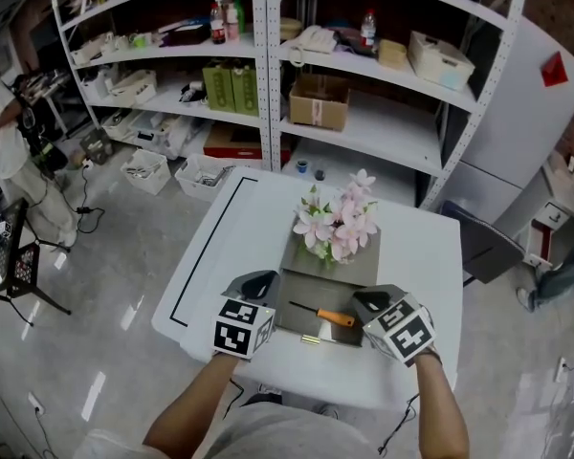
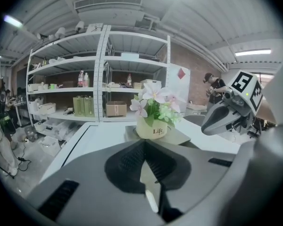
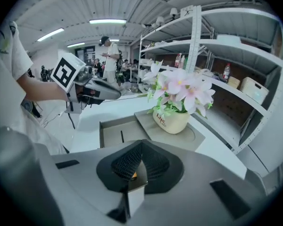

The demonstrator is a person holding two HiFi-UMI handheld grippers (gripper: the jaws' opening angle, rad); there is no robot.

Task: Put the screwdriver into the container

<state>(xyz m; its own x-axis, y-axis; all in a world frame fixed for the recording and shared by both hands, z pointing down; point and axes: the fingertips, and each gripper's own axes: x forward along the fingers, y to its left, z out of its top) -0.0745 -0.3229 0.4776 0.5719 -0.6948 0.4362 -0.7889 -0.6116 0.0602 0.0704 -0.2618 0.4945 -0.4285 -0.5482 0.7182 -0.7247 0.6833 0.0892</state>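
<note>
Screwdriver [image 1: 325, 315], orange handle, lay flat in the grey container [image 1: 292, 327] at lower centre of the head view, on the white desk [image 1: 416, 357]. Left tool [image 2: 142, 142]: jaws together, nothing between. Right tool [image 3: 141, 141]: jaws together too, orange handle glimpsed beneath them. Flower pot [image 1: 337, 226] stood on the container's upper half.

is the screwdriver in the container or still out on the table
In. The head view shows the screwdriver lying flat inside the gray container's front recess, not on the white table.
</note>
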